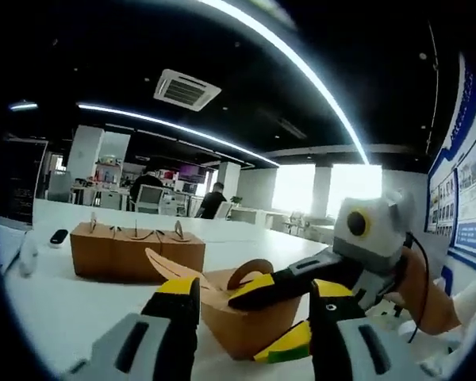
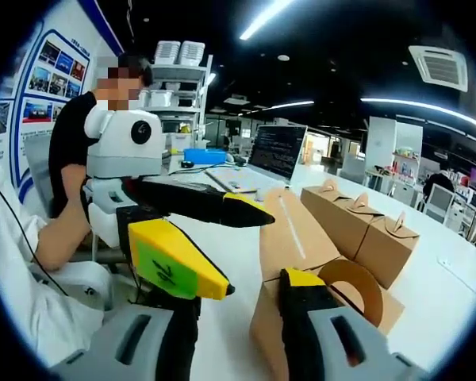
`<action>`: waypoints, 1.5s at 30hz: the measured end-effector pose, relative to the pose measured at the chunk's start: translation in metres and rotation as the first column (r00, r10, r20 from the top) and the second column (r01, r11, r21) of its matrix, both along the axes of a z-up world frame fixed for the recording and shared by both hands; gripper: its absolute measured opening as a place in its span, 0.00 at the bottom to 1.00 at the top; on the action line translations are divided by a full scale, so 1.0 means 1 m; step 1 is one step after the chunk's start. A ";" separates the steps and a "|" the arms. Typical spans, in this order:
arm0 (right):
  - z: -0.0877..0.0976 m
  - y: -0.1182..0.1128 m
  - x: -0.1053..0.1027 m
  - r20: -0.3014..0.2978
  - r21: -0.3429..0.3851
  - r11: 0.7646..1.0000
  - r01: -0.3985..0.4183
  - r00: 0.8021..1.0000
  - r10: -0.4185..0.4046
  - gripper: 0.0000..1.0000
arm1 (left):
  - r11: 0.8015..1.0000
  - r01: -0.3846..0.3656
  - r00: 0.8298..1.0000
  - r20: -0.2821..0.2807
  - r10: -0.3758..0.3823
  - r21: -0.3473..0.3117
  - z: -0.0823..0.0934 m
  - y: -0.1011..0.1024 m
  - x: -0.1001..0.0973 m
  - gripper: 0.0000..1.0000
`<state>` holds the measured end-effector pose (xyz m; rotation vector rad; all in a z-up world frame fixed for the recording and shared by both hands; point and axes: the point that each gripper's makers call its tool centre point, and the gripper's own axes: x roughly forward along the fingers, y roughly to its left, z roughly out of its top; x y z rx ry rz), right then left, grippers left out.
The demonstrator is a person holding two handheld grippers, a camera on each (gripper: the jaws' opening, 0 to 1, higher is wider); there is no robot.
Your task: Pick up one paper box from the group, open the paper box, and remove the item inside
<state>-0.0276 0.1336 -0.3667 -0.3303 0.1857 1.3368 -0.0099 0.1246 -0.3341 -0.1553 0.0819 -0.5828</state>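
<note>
A: Well, we see the box on the table, between our left gripper jaws, which stand wide without gripping.
B: Our right gripper is parted too; whether it grips, we cannot tell. Three boxes stand behind.

I am working in a large open-plan office; the dark ceiling carries long strip lights running from upper centre to the right, and a square air-conditioning vent sits at upper centre of the left gripper view; white desks with monitors and a seated person fill the middle distance at left centre; bright windows glow at right centre; blue-framed notice boards hang on the wall at the far right; in the right gripper view an open laptop stands at centre on the long white table; shelving with stacked white bins rises at upper left.
</note>
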 end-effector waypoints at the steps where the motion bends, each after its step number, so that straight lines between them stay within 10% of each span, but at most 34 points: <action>1: 0.000 0.000 0.000 0.001 -0.001 1.000 0.000 1.000 0.000 0.41 | 1.000 0.001 1.000 -0.004 -0.001 -0.003 -0.002 0.000 0.000 0.56; 45: 0.023 -0.048 0.006 0.082 -0.025 1.000 0.016 0.997 -0.014 0.46 | 1.000 -0.012 0.998 -0.067 0.011 -0.017 -0.018 0.005 0.006 0.49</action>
